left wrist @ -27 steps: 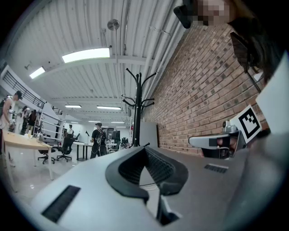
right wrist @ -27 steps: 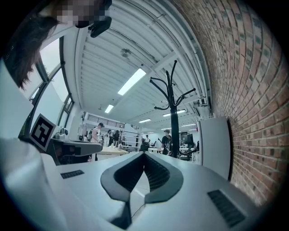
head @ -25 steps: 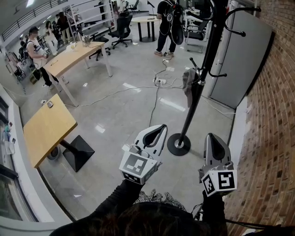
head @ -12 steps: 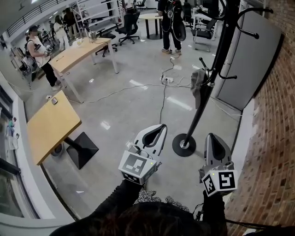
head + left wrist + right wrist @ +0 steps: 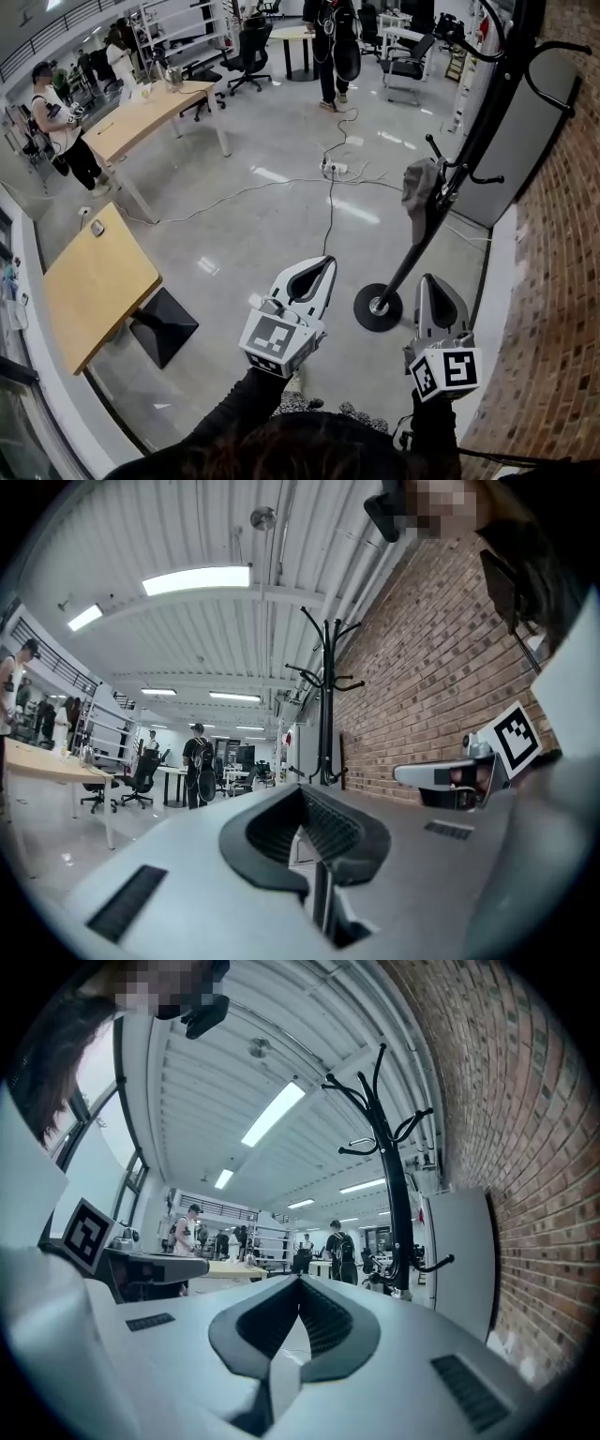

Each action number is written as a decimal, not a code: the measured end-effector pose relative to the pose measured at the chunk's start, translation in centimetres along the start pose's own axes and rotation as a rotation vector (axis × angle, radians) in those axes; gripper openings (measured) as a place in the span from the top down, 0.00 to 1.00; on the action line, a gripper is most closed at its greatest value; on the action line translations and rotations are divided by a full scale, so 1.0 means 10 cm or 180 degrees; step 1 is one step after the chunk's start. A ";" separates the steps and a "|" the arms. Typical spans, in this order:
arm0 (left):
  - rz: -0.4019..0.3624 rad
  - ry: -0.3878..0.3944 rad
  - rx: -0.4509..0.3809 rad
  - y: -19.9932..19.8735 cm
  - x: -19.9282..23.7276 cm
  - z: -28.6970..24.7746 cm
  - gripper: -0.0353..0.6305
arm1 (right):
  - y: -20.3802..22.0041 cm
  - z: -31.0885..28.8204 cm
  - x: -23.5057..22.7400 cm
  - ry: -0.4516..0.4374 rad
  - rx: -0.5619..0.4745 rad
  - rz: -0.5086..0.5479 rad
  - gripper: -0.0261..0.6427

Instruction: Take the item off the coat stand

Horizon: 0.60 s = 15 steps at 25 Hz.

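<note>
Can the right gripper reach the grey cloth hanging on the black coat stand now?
Probably yes: nothing stands between the right gripper and the grey cloth, but its fingers are shut.

Open-plan office or lab: wooden desks (image 5: 98, 277), swivel chairs (image 5: 251, 52), shelving (image 5: 187, 33), coat stand (image 5: 405, 255) by brick wall (image 5: 553, 281), floor cables (image 5: 329, 206).

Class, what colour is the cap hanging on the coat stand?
Grey; the cap shows best in the head view.
</note>
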<state>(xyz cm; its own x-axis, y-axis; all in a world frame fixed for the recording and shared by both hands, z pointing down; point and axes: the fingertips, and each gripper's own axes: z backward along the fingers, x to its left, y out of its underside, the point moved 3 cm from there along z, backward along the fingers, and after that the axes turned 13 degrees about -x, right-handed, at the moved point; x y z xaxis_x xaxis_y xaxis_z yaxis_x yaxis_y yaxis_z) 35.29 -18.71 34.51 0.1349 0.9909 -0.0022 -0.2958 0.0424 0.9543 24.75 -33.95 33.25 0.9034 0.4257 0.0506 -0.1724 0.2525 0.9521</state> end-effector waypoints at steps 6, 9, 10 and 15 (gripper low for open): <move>0.0002 0.0152 0.0000 -0.02 0.67 -0.15 0.94 | 0.14 -0.59 0.29 0.0135 0.0001 0.0018 0.96; 0.0009 0.0175 0.0006 0.02 1.01 -0.19 0.94 | 0.24 -0.86 0.43 0.0170 -0.0001 0.0021 0.96; 0.0017 0.0186 0.0015 0.04 1.10 -0.20 0.94 | 0.27 -0.94 0.47 0.0186 0.0001 0.0022 0.96; 0.0053 0.0215 0.0039 0.13 1.45 -0.28 0.94 | 0.41 -1.24 0.59 0.0242 0.0028 0.0043 0.96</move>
<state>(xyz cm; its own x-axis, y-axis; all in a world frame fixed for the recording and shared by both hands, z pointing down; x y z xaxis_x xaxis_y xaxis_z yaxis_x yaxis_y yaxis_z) 34.25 -3.89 34.88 0.0659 0.9978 -0.0061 -0.2858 0.0247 0.9580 24.49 -19.69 33.71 0.8686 0.4939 0.0408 -0.1806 0.2387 0.9542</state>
